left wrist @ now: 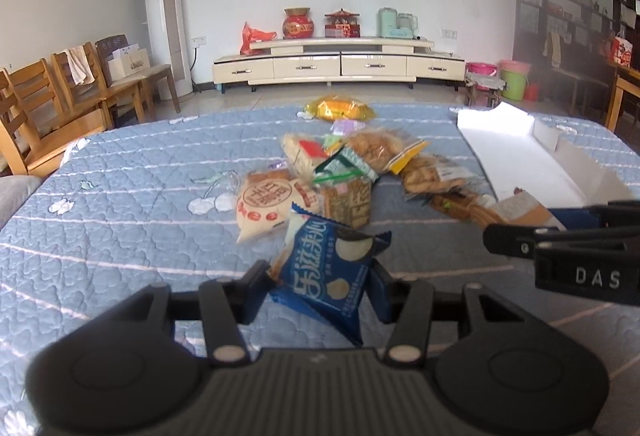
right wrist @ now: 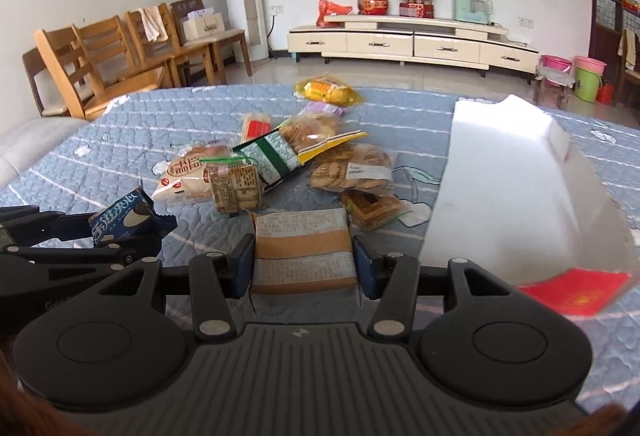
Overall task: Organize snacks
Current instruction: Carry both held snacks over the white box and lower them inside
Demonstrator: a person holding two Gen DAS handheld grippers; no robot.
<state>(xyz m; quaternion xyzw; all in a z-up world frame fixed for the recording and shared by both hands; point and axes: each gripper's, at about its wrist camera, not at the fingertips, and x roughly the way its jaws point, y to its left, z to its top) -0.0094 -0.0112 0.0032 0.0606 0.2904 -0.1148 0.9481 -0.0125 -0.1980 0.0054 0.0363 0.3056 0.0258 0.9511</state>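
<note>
My left gripper (left wrist: 320,286) is shut on a blue snack packet (left wrist: 330,268), held tilted above the blue quilt (left wrist: 120,196). In the right wrist view that same blue snack packet (right wrist: 120,222) shows at the left in the left gripper (right wrist: 120,236). My right gripper (right wrist: 304,262) is shut on a tan and white snack packet (right wrist: 304,248), lifted off the quilt. A pile of snacks (right wrist: 288,160) lies beyond both grippers in the middle of the quilt. An open white box (right wrist: 516,188) stands to the right of the pile. The right gripper (left wrist: 560,236) shows at the right edge of the left wrist view.
A red packet (right wrist: 576,294) lies at the near end of the white box. A yellow snack bag (right wrist: 326,92) lies at the quilt's far edge. Wooden chairs (right wrist: 120,60) stand to the left, a low cream cabinet (right wrist: 400,44) along the far wall, buckets (right wrist: 588,76) at the right.
</note>
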